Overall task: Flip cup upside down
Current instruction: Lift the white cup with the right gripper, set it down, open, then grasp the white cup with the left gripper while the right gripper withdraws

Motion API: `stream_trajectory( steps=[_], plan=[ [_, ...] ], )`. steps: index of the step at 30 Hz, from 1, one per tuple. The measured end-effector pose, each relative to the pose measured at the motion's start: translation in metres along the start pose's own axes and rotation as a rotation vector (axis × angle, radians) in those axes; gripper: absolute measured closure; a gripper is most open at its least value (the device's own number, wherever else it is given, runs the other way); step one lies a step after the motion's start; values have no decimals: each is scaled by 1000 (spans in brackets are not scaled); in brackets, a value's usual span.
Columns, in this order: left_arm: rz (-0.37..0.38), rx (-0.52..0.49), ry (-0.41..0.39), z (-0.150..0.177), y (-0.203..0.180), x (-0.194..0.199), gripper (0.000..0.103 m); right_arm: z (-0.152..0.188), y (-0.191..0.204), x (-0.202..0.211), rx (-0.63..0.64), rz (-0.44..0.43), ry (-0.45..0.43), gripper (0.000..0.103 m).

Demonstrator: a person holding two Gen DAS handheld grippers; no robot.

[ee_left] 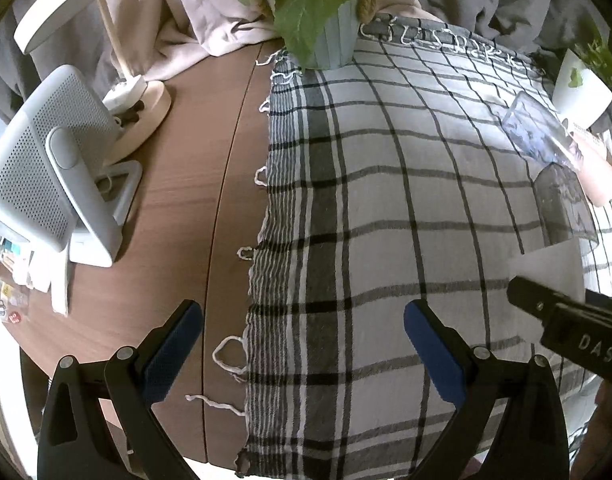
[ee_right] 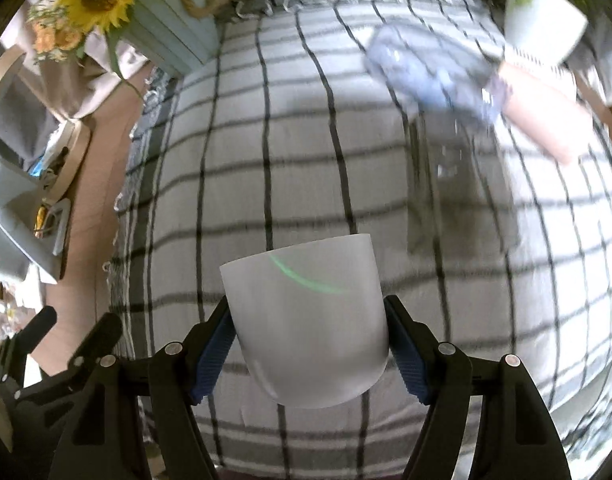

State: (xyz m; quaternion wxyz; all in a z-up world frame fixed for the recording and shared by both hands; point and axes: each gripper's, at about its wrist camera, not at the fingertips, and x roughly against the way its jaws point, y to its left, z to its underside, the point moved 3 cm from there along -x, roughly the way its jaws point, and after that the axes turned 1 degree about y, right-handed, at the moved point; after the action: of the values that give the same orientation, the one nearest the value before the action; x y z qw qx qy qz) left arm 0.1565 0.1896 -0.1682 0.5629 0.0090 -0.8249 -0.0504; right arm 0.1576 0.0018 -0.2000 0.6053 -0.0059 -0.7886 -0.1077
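Open checked cloth fills the centre of the left wrist frame, offering unobstructed passage between the flower pot at top centre and the clear glass at right. At left on bare wood stand a grey fan and a lamp base. A white planter blocks the upper right corner.

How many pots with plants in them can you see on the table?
2. A pale blue pot of sunflowers stands at the far edge of the checked cloth, and a white pot with green leaves stands at the far right. More may be hidden out of view.
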Motion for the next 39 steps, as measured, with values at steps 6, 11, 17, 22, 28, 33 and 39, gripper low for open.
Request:
stream_trajectory(
  steps=[6, 11, 17, 22, 28, 33, 39],
  plan=[
    [-2, -18, 5, 4, 1, -3, 0, 14, -2, -13, -49, 6, 5, 31],
    [-7, -16, 8, 5, 3, -5, 0, 14, -3, -18, -69, 4, 12, 31],
    [-7, -6, 14, 7, 2, -5, 0, 11, -4, -18, -58, 7, 19, 30],
    [-9, -6, 10, 8, -2, 0, 0, 8, 1, -18, -25, 11, 28, 27],
    [-5, 5, -7, 10, -8, 11, 0, 8, 2, -1, 11, -2, -10, 21],
    [6, 28, -29, 12, -14, 23, 0, 11, -5, 26, 27, -9, -56, 21],
    [51, 46, -56, 17, -34, 35, 0, 14, -26, 51, 19, -37, -76, 21]
  ],
)
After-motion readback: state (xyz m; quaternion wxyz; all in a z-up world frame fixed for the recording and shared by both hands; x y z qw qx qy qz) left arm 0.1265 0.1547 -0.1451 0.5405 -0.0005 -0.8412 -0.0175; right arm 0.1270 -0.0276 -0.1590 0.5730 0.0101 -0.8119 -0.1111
